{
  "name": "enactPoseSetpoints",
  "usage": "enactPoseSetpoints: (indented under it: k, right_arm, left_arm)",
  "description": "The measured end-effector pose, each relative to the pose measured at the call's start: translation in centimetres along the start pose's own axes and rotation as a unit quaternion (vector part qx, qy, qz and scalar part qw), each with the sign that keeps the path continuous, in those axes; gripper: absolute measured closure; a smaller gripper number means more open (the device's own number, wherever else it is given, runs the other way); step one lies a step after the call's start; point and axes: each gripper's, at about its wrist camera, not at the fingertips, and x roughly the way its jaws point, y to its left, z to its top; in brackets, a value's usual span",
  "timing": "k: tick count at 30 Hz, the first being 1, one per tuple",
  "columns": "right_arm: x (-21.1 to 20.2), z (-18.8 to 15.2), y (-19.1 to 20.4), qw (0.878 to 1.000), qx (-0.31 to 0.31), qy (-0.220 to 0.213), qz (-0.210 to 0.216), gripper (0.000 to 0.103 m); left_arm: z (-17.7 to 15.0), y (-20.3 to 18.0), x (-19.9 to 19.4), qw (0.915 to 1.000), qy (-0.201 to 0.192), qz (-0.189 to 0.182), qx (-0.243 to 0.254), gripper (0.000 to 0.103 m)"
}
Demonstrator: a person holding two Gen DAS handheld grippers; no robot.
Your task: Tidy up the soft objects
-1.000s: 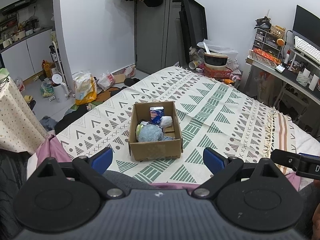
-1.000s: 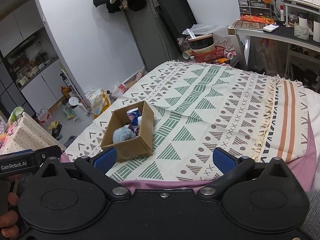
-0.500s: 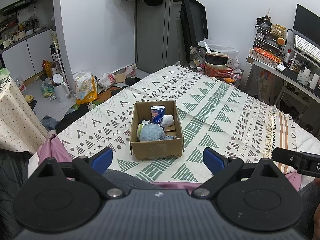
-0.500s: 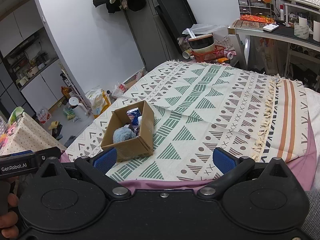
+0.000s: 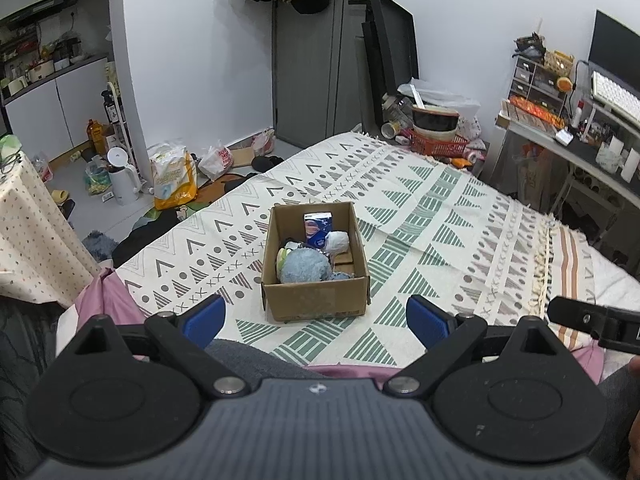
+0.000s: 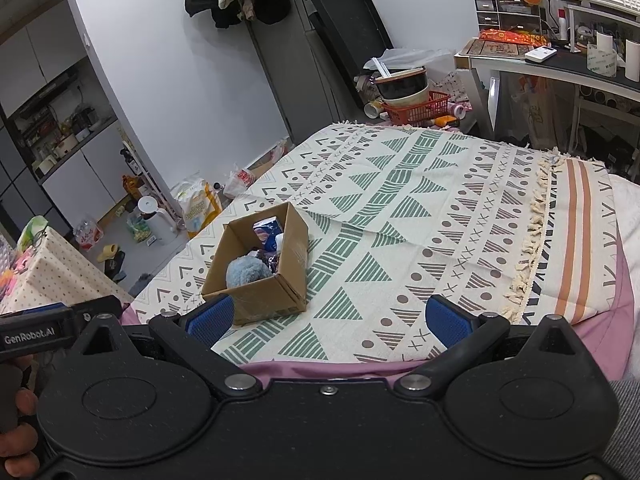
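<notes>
Holding both claws, left (image 5: 316, 316) and right (image 6: 328, 318), spread empty, I judged the blue plush (image 5: 305, 266) light, squashy, best pinched mid-body.

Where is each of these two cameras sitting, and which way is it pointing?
Left wrist view: rides on the left gripper, looking forward between its open blue pads over the bed at the cardboard box, dead ahead; a grey-clad leg shows below.
Right wrist view: rides on the right gripper, aimed the same way from further right, so the box sits by its left pad; a hand shows at left.
Shared: the box, its blue plush toy, the patterned bedspread.
</notes>
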Motion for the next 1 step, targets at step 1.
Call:
enactPoseSetpoints:
  k: [1]
  right_arm:
    - [0.05,0.01,-0.06,1.0,0.0,0.002,-0.001,0.0]
  left_arm:
    - [0.06,0.12,0.03,1.0,0.0,-0.003,-0.003,0.007]
